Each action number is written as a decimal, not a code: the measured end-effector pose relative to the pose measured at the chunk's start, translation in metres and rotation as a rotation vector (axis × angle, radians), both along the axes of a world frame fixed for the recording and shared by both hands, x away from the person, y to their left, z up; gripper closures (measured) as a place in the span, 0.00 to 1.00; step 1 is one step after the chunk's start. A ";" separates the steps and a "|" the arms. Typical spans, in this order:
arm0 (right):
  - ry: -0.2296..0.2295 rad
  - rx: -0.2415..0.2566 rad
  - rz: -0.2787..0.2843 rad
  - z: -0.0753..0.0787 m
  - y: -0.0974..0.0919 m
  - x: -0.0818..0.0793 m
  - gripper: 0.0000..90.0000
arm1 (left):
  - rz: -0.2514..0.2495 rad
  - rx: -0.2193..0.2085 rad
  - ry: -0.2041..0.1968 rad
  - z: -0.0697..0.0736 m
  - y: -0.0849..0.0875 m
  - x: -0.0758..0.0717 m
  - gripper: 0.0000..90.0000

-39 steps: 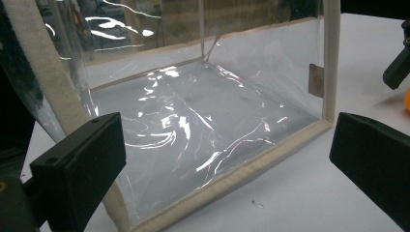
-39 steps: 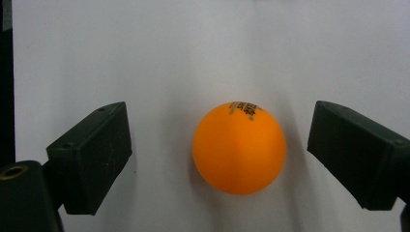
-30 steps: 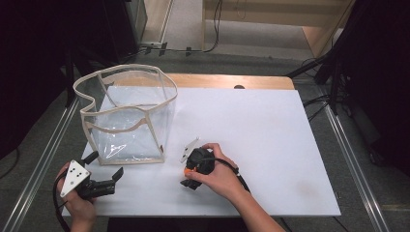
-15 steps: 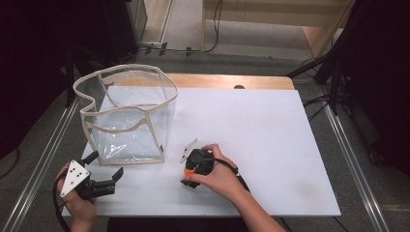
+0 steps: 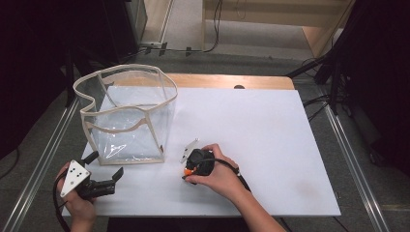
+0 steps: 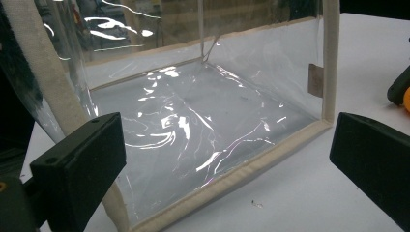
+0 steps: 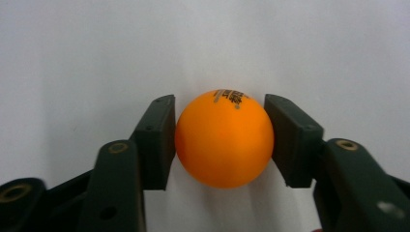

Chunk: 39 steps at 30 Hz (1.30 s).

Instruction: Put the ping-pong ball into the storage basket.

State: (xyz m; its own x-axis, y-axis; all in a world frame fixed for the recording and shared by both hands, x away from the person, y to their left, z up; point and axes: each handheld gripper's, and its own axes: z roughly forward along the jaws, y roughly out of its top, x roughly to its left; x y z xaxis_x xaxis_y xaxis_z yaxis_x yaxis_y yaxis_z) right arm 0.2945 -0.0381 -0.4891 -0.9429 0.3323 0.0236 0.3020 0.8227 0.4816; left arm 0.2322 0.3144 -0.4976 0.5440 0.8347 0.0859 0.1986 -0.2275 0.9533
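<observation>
Pinching an orange ball (image 7: 224, 140) between the two black pads of the right gripper (image 7: 220, 130). Jaws just been closing, now pressed flat on either side at the ball's widest part. Probably gripped there so that a smooth, round thing cannot squirt out up or down. Resting on the white table (image 5: 251, 125), by the look of the shadow beneath, not yet lifted.

From above: right gripper (image 5: 193, 166) tipped down at the near middle of the table, the right hand (image 5: 217, 176) wrapped over its body, a speck of the orange ball (image 5: 187, 170) showing at its tip. Just to the right of the clear bag (image 5: 125, 130), near but not touching.

Standing open-mouthed on the left part of the table, the bag, with its cream-edged rim sagging a little. Likely set upright so that something can be dropped in from above, which reads as the point of the work in hand.

Waiting at the near left corner, the left gripper (image 5: 105, 165), low and level. Jaws spread wide in its own view (image 6: 227, 159), nothing between them, aimed at the bag's lower front edge (image 6: 193, 121). Well placed, as a guess, to steady the bag or its rim.

Writing: dark print across the top of the ball, seen at a slant and too foreshortened to read. On the bag's side wall, a small brownish patch (image 6: 315, 80) – blank as far as can be told.
</observation>
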 end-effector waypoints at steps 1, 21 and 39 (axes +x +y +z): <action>0.005 0.002 0.000 0.000 0.000 0.000 0.53 | 0.000 0.000 0.000 0.000 0.000 0.000 0.00; 0.018 0.010 0.024 0.008 0.000 0.006 0.53 | -0.001 0.000 0.000 0.000 0.000 0.000 0.00; 0.029 0.014 0.024 0.024 -0.001 0.012 0.53 | 0.000 -0.002 0.000 0.000 0.001 0.000 0.00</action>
